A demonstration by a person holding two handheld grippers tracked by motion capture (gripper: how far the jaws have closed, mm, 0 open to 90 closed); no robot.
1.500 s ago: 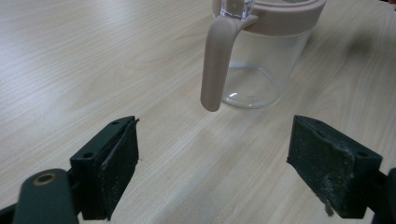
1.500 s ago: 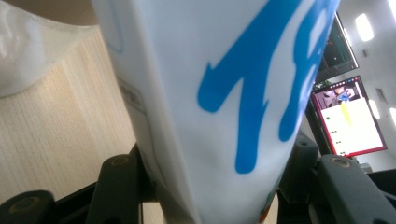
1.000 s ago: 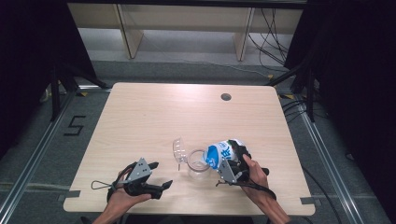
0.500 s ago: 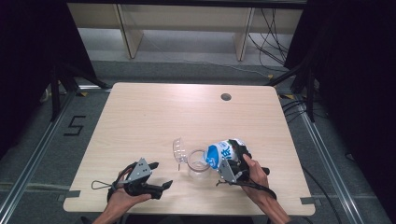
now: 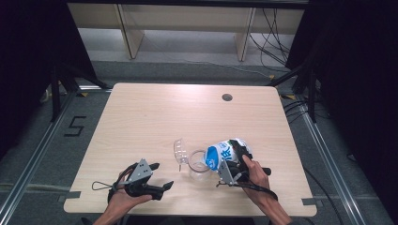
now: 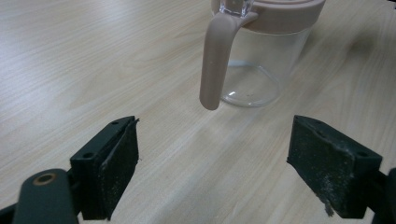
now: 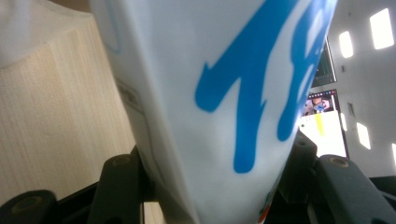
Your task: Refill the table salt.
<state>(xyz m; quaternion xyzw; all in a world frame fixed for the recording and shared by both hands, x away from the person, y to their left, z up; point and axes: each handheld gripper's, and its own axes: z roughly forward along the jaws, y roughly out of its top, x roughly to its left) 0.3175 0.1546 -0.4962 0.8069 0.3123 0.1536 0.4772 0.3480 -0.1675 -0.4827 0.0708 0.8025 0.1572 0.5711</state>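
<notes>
One carton (image 5: 225,153), white with blue lettering, sits clamped between the jaws of your right gripper (image 5: 231,165), tipped well over on its side so that its top end leans toward the open mouth of the clear jug (image 5: 199,163). In the right gripper view the carton's (image 7: 205,93) printed wall rises between both black jaws, which press against it on either side.

One jug stands upright on the table (image 5: 155,117), just left of the carton in the high view, toward the near edge. Its clear lid (image 5: 179,149) is flipped up at the far left of its rim. The left gripper view shows its transparent body (image 6: 259,60), a pinkish rim band and a matching handle (image 6: 215,60) that hangs down toward the camera.

Your right hand (image 5: 253,172) comes in from the bottom edge, forearm angled up and to the left, wrist rolled so the carton lies near level above the jug.

Your left gripper (image 5: 157,180) lies low near the front edge, pointing right toward the jug and well apart from it. Its jaws stand wide apart with nothing between them; bare tabletop (image 6: 93,70) shows in the gap. Your left hand (image 5: 124,190) wraps its body from below.

Two grippers, one carton, one jug, one round hole (image 5: 227,97) in the far part of the table.
</notes>
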